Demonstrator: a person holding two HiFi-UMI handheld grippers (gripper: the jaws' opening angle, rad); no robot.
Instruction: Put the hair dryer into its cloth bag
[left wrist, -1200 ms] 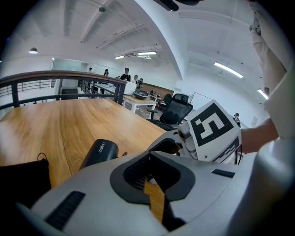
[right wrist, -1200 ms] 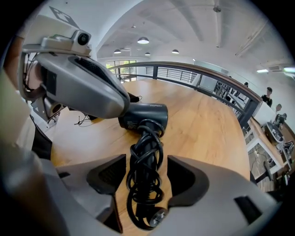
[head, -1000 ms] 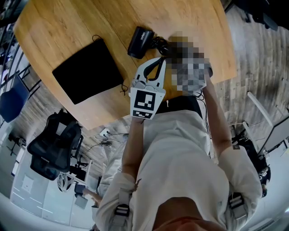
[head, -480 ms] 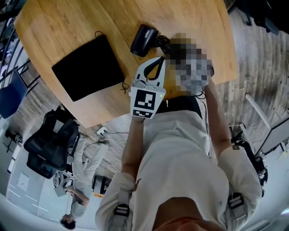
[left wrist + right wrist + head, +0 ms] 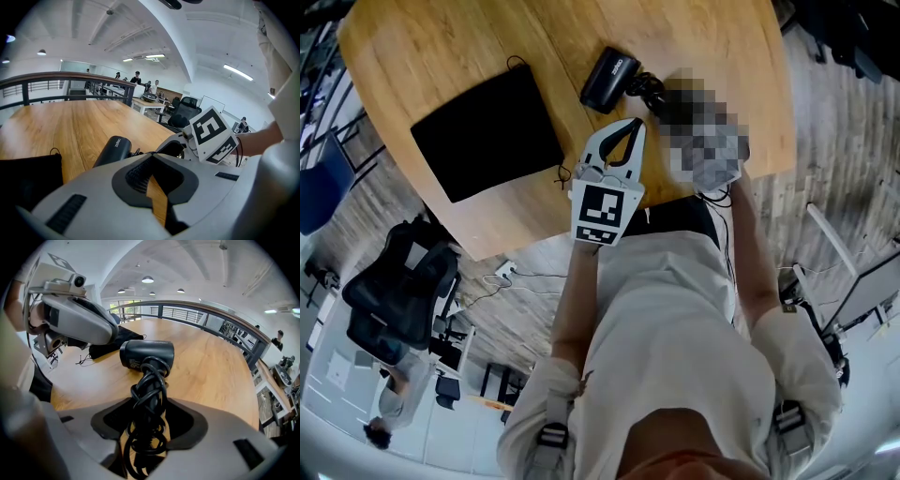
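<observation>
The hair dryer lies on its side on the wooden table, near the edge where the person stands. Its black barrel points away from the person, toward the middle of the table. Its black cord is wound many times around the handle, and this wrapped handle reaches back toward the person. The right claw points steeply down at it. In the right gripper view the wrapped handle stands between the two jaws; the jaws have just been closing, and their tips now lie against the cord on both sides, so this claw grips the hair dryer by the handle. The barrel rests on the table. In the head view a mosaic patch covers the right claw. The left claw hangs over the table just beside the hair dryer, on the person's left of it, without touching it. Its jaws are together and nothing is between them; only a thin strip of the wood shows through. The cloth bag is black and lies flat on the table, well apart from the hair dryer, further to the person's left. Its thin drawstring trails from the corner nearest the left claw. Beyond the table edge, a black office chair stands on the floor below.
</observation>
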